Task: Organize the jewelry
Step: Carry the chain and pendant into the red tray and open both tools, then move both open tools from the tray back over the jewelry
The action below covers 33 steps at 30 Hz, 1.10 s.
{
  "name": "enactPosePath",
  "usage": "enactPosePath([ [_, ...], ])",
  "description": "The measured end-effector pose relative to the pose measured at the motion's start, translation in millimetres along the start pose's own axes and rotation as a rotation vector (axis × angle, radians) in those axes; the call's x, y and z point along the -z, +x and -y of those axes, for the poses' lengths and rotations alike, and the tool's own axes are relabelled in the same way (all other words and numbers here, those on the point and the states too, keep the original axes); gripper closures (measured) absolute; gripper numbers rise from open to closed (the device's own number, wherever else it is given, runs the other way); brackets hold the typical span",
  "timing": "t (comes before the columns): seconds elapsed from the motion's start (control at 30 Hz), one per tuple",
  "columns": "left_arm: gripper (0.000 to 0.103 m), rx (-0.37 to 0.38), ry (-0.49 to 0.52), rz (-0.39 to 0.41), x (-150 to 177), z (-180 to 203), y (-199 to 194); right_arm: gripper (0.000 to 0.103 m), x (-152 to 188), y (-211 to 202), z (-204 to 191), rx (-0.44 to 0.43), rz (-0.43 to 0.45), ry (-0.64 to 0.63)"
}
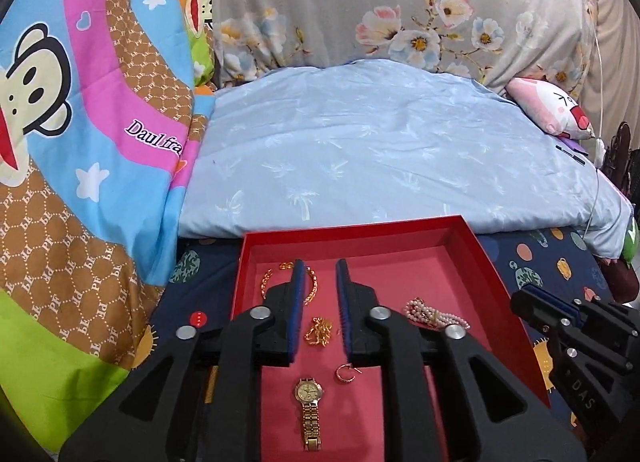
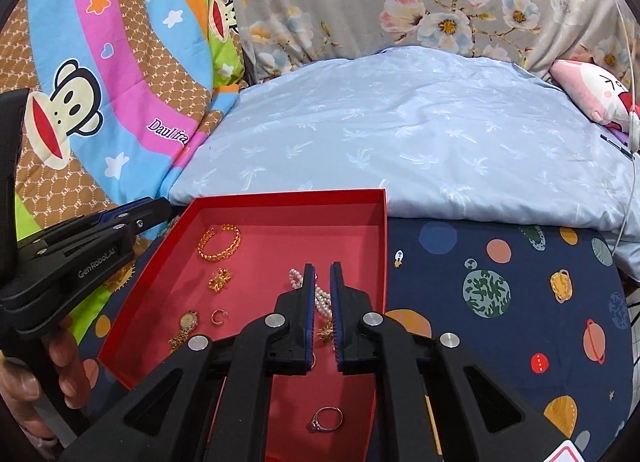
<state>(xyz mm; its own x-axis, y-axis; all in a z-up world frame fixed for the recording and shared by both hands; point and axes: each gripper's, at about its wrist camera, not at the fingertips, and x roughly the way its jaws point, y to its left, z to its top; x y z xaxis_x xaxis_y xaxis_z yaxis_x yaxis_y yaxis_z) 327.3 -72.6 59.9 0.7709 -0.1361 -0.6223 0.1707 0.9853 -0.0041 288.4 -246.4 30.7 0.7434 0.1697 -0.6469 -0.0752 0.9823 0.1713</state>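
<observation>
Left wrist view: left tongs (image 1: pixel 318 266) hang slightly parted and empty over a red box (image 1: pixel 490 262). Between their fingers lies a tangled gold chain (image 1: pixel 319 332); nearer, a gold watch (image 1: pixel 309 410) and hoop earring (image 1: pixel 345 373); a gold bracelet (image 1: pixel 268 282) is partly hidden behind the left finger. Right tongs (image 2: pixel 322 266), nearly closed on nothing, cover part of a pearl strand (image 2: pixel 322 298); a ring (image 2: pixel 327 418) lies below.
</observation>
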Motion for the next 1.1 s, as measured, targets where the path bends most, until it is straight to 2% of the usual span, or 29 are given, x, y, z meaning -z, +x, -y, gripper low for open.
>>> enactPosePath([
  [0.53, 0.084, 0.009, 0.007, -0.004, 12.9, 6.2, -34.2, 0.094, 18.2, -45.4, -13.6, -0.036, 0.028, 0.003],
  [0.97, 0.083, 0.048, 0.002, -0.048, 58.7, 9.4, -75.1, 0.094, 77.5, -96.2, -22.5, -0.079, -0.002, 0.05],
  [1.1, 0.064, 0.058, -0.023, -0.053, 76.1, 4.4, -91.0, 0.094, 96.5, -111.1, -21.4, -0.068, -0.006, 0.062],
])
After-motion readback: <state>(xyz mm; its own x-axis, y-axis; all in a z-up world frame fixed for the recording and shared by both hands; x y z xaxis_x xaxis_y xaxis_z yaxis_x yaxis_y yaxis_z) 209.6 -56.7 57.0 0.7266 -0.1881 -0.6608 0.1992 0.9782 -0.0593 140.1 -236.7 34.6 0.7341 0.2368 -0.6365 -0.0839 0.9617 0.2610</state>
